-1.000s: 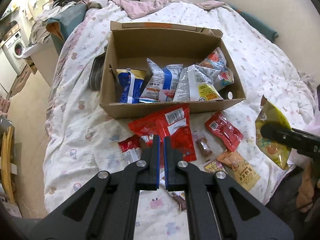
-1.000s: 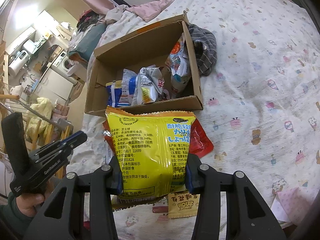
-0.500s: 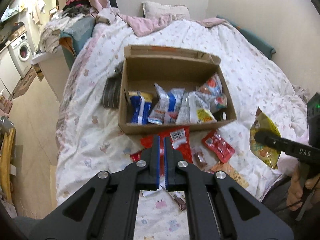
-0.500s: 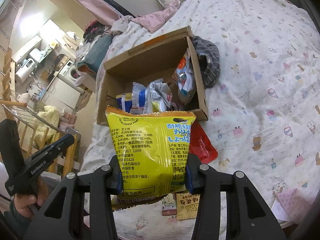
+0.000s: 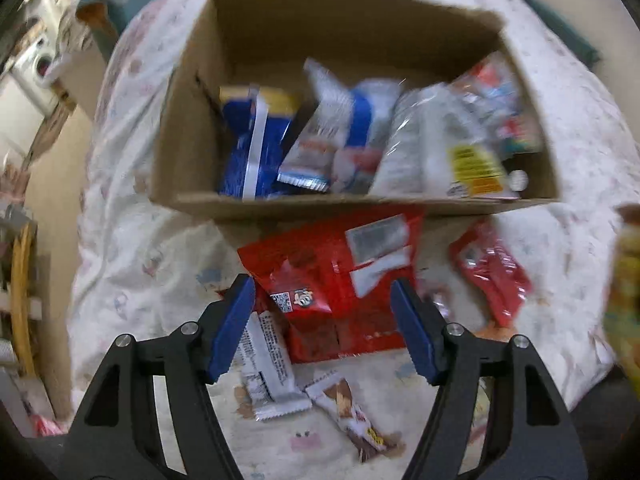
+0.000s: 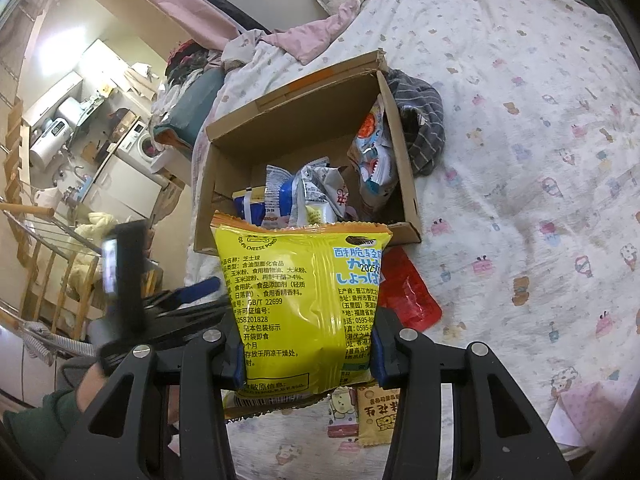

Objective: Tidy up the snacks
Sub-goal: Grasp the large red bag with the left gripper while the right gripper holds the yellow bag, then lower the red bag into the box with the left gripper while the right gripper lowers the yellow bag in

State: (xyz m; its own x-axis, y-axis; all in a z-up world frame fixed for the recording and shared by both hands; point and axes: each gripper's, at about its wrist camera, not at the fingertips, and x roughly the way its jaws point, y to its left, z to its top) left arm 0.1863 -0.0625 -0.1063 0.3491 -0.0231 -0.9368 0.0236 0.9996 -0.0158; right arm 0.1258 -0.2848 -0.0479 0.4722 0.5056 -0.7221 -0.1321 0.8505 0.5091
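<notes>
A cardboard box [image 5: 188, 136] stands on the bed with several snack bags inside; it also shows in the right wrist view [image 6: 224, 184]. My left gripper [image 5: 330, 328] is open, low over a large red snack bag [image 5: 340, 276] in front of the box. A white bar [image 5: 268, 364] and a brown bar [image 5: 352, 416] lie below it. My right gripper [image 6: 308, 356] is shut on a yellow cheese snack bag [image 6: 300, 304], held upright in the air in front of the box.
A small red pouch [image 5: 496, 276] lies right of the red bag. A striped cloth [image 6: 424, 128] lies beside the box. Small packets [image 6: 372, 412] lie on the patterned sheet [image 6: 540, 160]. The bed edge drops to the floor on the left [image 5: 44, 200].
My left gripper has opened and dropped forward towards the red bag and the box. My right gripper still holds the yellow bag and has moved little.
</notes>
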